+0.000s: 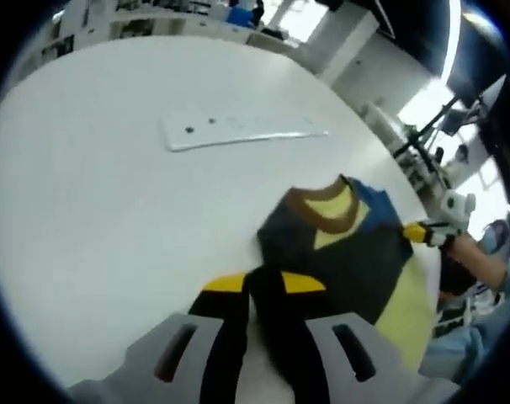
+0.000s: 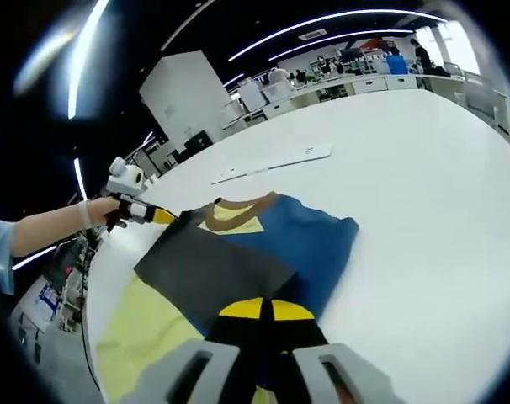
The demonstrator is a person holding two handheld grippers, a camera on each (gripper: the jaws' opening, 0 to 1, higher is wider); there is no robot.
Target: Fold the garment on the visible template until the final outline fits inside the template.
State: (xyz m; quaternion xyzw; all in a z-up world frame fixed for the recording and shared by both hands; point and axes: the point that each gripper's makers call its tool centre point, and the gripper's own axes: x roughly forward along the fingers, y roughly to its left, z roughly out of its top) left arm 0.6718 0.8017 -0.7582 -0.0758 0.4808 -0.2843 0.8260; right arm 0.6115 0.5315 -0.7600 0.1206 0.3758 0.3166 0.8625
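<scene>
The garment (image 1: pixel 356 252) is dark navy with a blue panel, a brown collar and a yellow neck lining. It lies partly folded on a pale yellow template sheet (image 1: pixel 411 316). My left gripper (image 1: pixel 263 286) is shut on a dark fold of the cloth that runs up between its yellow-tipped jaws. My right gripper (image 1: pixel 422 232) comes in from the right and pinches the garment's far edge. In the right gripper view, my right gripper (image 2: pixel 262 310) is shut on the near edge of the garment (image 2: pixel 238 261). There my left gripper (image 2: pixel 161 215) holds a dark corner lifted over the template (image 2: pixel 146 332).
A long white strip (image 1: pixel 238 128) (image 2: pixel 276 164) lies flat on the white table (image 1: pixel 95 194) beyond the garment. The table edge (image 2: pixel 91 278) runs close to the template, with a person's sleeve (image 1: pixel 478 337) past it. Desks and equipment stand in the background.
</scene>
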